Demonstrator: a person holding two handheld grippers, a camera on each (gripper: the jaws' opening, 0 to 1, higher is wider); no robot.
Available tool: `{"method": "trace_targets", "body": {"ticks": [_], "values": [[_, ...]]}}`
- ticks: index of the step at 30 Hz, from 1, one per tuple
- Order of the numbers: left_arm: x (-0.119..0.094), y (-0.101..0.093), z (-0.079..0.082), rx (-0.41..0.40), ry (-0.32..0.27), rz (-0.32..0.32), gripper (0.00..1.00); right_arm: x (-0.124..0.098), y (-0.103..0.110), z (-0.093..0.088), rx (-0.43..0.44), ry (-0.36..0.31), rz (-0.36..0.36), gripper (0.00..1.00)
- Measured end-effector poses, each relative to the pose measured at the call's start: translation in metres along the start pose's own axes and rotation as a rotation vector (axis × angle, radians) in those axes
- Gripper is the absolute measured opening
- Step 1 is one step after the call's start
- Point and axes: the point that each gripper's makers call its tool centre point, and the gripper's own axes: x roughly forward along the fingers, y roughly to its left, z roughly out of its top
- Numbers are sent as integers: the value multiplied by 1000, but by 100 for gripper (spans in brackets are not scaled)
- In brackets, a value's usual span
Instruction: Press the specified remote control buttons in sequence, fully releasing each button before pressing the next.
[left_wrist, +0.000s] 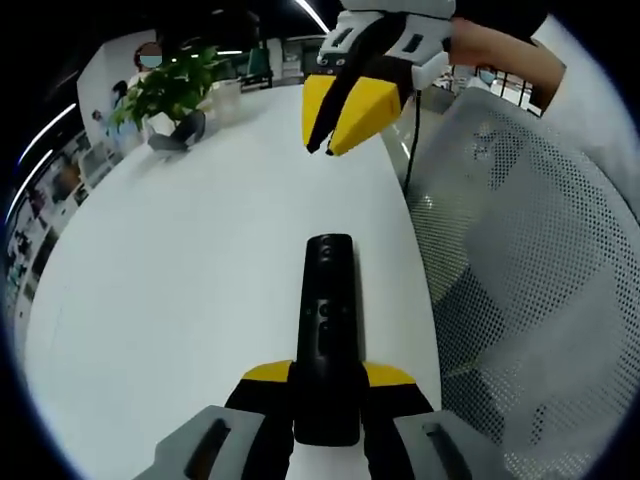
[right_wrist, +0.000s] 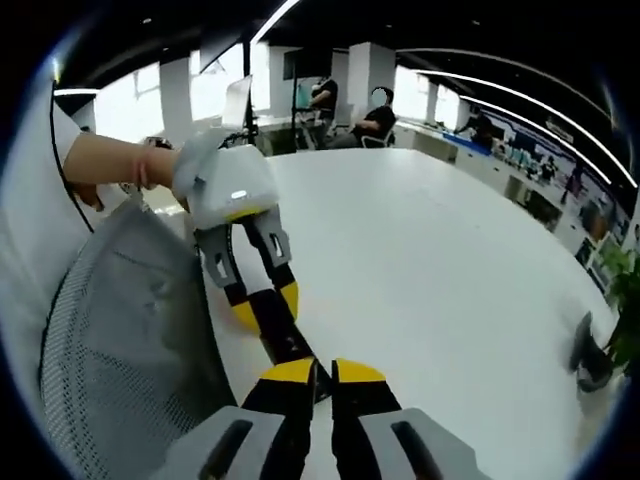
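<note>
The plant (left_wrist: 172, 88) in its dark pot stands at the far left corner of the white table (left_wrist: 180, 270), well apart from the work. Nearer the table's right edge, the left gripper (left_wrist: 325, 385) grips the black remote control (left_wrist: 326, 310) by its near end, its jaws closed on both sides of the body, so that the remote points away along the table with its button face up. Whether the remote's far end rests on the table or is held just above it cannot be told.

The right gripper (left_wrist: 335, 125) hangs above and beyond the remote's far end, its yellow jaws drawn together to a point aimed down at the table, apart from the remote. In the right gripper view, the right gripper's own jaws (right_wrist: 320, 375) sit closed with nothing between them, just above the remote (right_wrist: 283, 335), and the left gripper (right_wrist: 262, 290) comes in from a hand (right_wrist: 110, 165) beside a mesh chair back (right_wrist: 120, 350) at the table's edge.

No button appears to be pressed now, so this looks like an approach or a pause between presses. The next move likely calls for bringing the closed tip down squarely on one button, with the left gripper holding the remote steady, then lifting fully clear.
</note>
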Motion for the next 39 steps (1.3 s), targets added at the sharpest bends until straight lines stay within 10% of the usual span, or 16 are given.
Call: {"method": "trace_targets", "body": {"ticks": [13,39], "values": [[0,-1,0,22,11,-11,24,31,5,-45,-98,211,136,0],[1,-1,0,39,20,-29,24,44,11,-55,-426,404,144,0]]}}
